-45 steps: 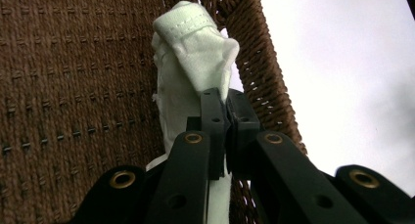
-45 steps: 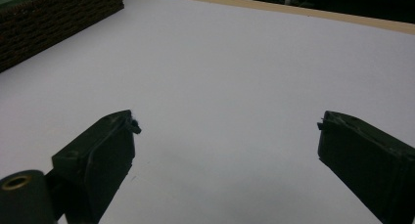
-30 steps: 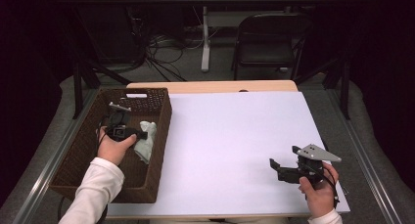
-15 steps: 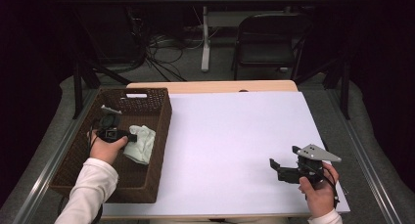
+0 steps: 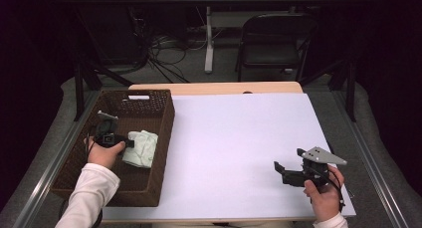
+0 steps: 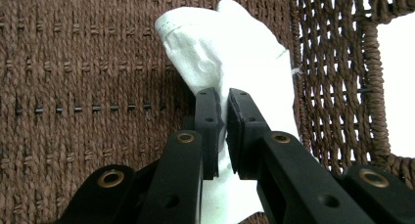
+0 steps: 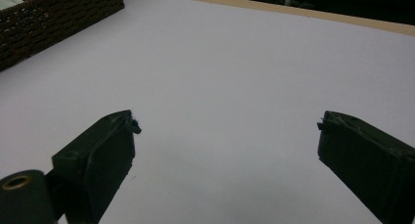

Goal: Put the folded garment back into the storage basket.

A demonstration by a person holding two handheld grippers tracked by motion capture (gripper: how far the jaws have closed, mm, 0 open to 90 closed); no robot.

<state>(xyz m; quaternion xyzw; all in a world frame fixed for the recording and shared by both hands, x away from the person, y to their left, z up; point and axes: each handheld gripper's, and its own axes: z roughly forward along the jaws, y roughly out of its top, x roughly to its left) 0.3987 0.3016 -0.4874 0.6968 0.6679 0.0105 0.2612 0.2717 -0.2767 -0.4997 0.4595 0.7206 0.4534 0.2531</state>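
The left gripper (image 5: 130, 143) has sunk into the basket (image 5: 164, 138), fingers pinching the white cloth (image 5: 142, 148), lying lengthwise along it.

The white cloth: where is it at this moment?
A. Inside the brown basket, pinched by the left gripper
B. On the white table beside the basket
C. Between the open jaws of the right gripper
A: the left gripper is shut on the white cloth inside the brown basket.

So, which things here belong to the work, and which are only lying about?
In the work:
- white cloth, pinched in the left claw
- woven basket that holds the cloth

Lying about:
- right claw, open over the white table
- folding chair
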